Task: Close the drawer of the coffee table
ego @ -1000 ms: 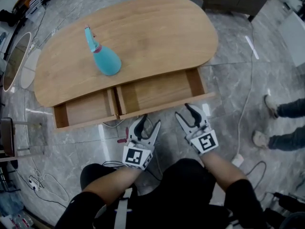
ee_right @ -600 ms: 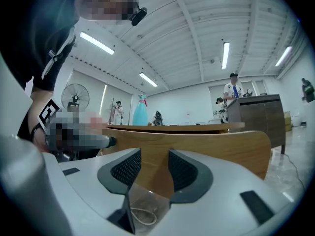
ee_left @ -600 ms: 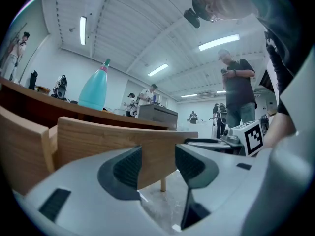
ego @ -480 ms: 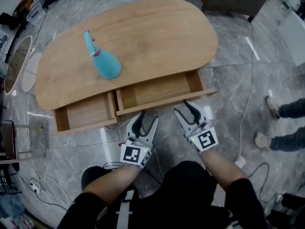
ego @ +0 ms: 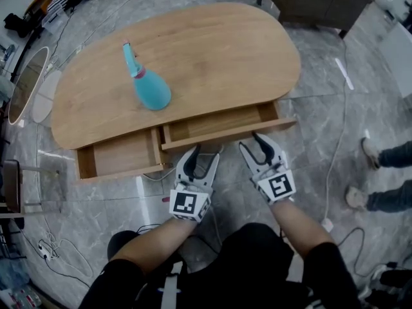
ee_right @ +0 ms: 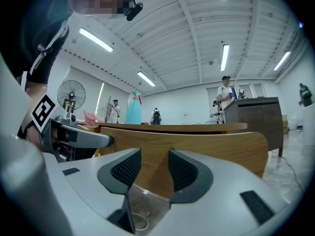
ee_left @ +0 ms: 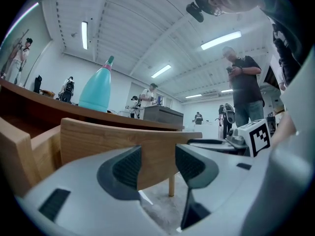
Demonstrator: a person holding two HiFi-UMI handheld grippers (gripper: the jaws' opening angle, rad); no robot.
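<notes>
Left gripper [ego: 201, 158] is released: its jaws stand apart and nothing is clamped. Right gripper [ego: 252, 145] is likewise released, with its pads apart. Both are held at lower centre of the head view, side by side, with their tips at the front [ee_right: 211, 151] of the drawer [ego: 219, 122]. Contact with the panel cannot be confirmed from any view.

The drawer is located at centre frame, partly pulled out from under the table [ego: 212, 50]. Its inside appears empty. A second drawer [ego: 122, 153] is seen at lower left, pulled out further. A bottle [ego: 149, 89] stands on the tabletop at upper left.

The drawer is judged to be a stiff wooden box and, being empty, light. It is expected to slide along one line only and to jam if pushed off-centre. No handle is seen. The front is best pushed flat, one gripper towards each end, so that the load is spread evenly. The finish looks smooth, so slipping of the tips along the panel is to be expected. Clamping is not required.
</notes>
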